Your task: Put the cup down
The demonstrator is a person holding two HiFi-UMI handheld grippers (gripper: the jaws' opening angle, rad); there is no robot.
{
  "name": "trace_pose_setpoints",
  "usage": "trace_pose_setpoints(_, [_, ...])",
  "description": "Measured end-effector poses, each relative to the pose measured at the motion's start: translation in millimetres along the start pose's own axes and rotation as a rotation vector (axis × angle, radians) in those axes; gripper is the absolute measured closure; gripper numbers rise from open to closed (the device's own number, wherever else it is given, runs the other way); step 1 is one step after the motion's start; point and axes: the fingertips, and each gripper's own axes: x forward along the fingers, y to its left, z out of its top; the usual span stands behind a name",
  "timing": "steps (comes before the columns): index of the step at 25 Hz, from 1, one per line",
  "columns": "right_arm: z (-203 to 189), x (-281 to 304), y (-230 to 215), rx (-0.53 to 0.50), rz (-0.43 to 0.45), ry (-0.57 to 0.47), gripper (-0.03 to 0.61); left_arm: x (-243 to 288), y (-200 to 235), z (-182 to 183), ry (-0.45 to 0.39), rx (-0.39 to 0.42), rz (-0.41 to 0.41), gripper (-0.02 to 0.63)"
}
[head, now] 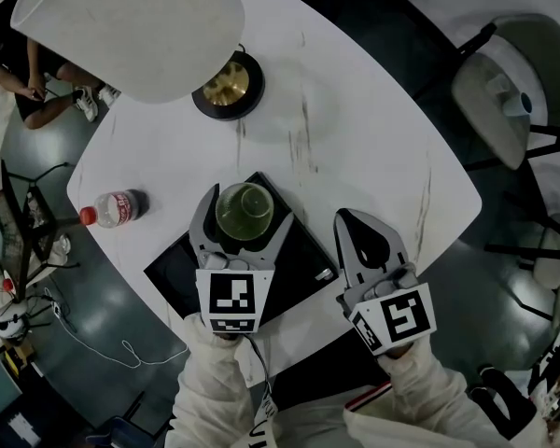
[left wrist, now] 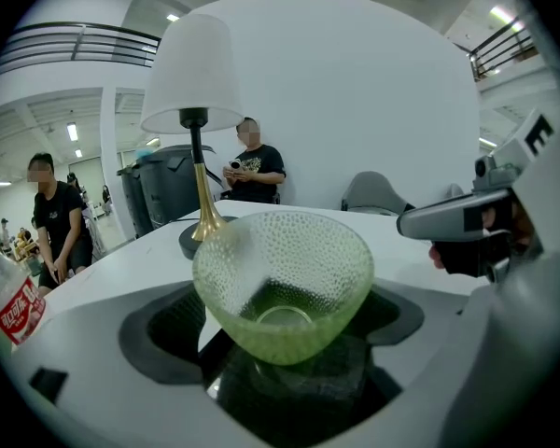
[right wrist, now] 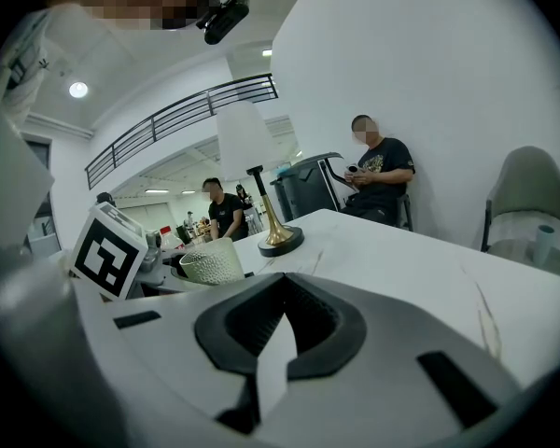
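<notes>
Two handheld grippers are working over a white table (head: pixel 355 157). At far left, a red-labelled plastic bottle (head: pixel 115 208) is sitting well apart from the job. The left gripper (head: pixel 245 203) is standing released, its jaws spread wide on either side of the green dimpled glass cup (left wrist: pixel 282 283), with the pads appearing just clear of its wall. The cup is resting upright on the black tray (head: pixel 182 273), so the set-down is judged done, with withdrawal outstanding. The right gripper (head: pixel 350 220) is hovering clenched and empty beside the tray, apparently keeping clear.
</notes>
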Motion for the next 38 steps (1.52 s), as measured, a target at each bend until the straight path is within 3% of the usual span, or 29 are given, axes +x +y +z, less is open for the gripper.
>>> trace_pose_setpoints(7, [4, -12, 11, -0.011, -0.004, -0.012, 0.572, -17, -2, 5, -0.026, 0.005, 0.003, 0.132])
trace_pose_setpoints(9, [4, -17, 14, -0.013, -0.008, -0.014, 0.572, -25, -4, 6, -0.032, 0.006, -0.005, 0.100])
trace_pose_setpoints(25, [27, -89, 65, -0.049, -0.021, -0.099, 0.572, -119, -25, 24, -0.130, 0.040, 0.033, 0.100])
trace_pose_setpoints(38, [36, -168, 130, -0.087, -0.022, -0.149, 0.572, -226, -46, 21, -0.196, 0.053, 0.059, 0.166])
